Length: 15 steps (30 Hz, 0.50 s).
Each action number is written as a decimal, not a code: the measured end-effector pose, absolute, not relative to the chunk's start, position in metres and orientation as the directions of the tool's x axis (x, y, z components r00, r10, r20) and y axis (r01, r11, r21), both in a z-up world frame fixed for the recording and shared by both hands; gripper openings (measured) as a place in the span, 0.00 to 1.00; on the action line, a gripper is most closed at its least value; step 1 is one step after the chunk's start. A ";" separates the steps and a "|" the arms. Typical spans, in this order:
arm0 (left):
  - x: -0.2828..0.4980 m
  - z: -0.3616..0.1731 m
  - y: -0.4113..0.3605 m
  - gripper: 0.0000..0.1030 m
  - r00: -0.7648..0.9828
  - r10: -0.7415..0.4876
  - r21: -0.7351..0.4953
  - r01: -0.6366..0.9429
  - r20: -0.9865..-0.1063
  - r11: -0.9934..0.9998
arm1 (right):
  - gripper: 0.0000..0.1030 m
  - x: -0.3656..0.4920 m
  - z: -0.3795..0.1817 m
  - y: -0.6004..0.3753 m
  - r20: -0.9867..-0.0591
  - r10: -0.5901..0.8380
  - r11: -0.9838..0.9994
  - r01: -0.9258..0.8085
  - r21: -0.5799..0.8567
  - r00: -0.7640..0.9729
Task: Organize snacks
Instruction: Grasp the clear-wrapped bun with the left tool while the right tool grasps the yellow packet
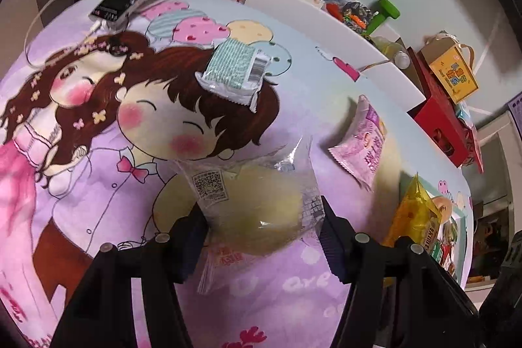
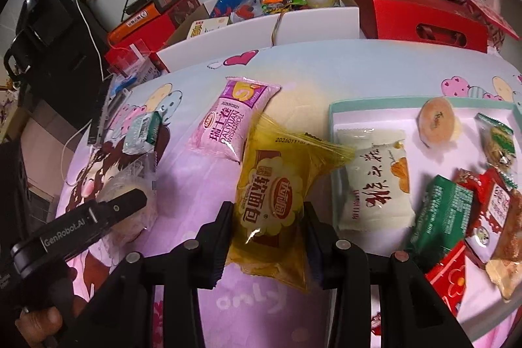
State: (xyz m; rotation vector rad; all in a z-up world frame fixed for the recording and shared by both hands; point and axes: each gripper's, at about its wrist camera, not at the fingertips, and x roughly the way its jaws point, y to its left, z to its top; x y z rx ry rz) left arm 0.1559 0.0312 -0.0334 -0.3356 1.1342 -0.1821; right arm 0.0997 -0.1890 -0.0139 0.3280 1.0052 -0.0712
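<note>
Left gripper (image 1: 261, 234), jaws clamped on a clear-wrapped pale bun (image 1: 257, 211) over the cartoon-print bed sheet (image 1: 98, 185); right gripper (image 2: 267, 237), jaws gripping a yellow snack packet (image 2: 274, 198) beside the teal-rimmed tray (image 2: 336, 106) of sorted snacks.

The left hand-held gripper (image 1: 262, 237) has both pads pressed on a clear-wrapped pale yellow cake (image 1: 257, 207) above the cartoon-print bedsheet (image 1: 81, 152). Beyond lie a teal snack packet (image 1: 233, 70), a pink Swiss-roll packet (image 1: 362, 142) and a yellow packet (image 1: 412, 211).
</note>
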 end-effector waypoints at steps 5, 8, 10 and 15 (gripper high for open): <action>0.156 -0.021 0.021 0.62 0.441 -0.292 -0.325 0.003 -0.848 0.946 | 0.42 0.090 -0.002 -0.198 -0.818 0.107 0.944 0.201 0.262 0.566; 0.156 -0.017 0.010 0.62 0.446 -0.291 -0.310 0.031 -0.846 0.950 | 0.42 0.085 0.006 -0.208 -0.806 0.102 0.938 0.212 0.273 0.583; 0.155 -0.013 0.001 0.62 0.447 -0.303 -0.313 0.052 -0.842 0.948 | 0.42 0.080 0.012 -0.220 -0.794 0.104 0.929 0.227 0.293 0.599; 0.149 -0.003 -0.034 0.62 0.454 -0.313 -0.285 0.131 -0.834 0.950 | 0.42 0.066 0.025 -0.256 -0.784 0.048 0.913 0.291 0.286 0.619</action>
